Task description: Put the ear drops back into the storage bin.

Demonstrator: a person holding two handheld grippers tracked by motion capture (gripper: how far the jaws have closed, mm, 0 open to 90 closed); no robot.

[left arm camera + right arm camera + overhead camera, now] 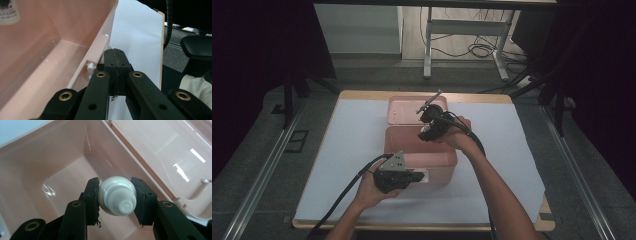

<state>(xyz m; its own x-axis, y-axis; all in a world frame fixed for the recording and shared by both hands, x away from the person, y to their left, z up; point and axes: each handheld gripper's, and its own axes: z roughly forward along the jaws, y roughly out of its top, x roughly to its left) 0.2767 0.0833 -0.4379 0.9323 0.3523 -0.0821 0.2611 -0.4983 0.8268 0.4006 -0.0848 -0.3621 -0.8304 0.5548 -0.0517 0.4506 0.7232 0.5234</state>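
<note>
I had the right tool (117,200) clamped on a white bottle (117,198), its two black jaws pressed against either side of the rounded body, with the ribbed neck and small cap end facing the right gripper view. The bottle hung over the open pink box (37,170), above its bare floor and apart from its walls. From the high view the right tool (432,127) sat over the far edge of the box (432,162), with the box's lid (404,110) lying open just beyond it on the white sheet (357,150) that covered the bench (362,94).

My left tool (116,72) had its jaws together, the pads meeting in a thin seam with nothing between them. It rested at the outside of the box's near wall (93,57), just beside a small white latch nub (90,67); I could not tell whether it touched the wall. In the high view the left tool (414,176) lay level at the front of the box, the grey three-cornered plate on top
</note>
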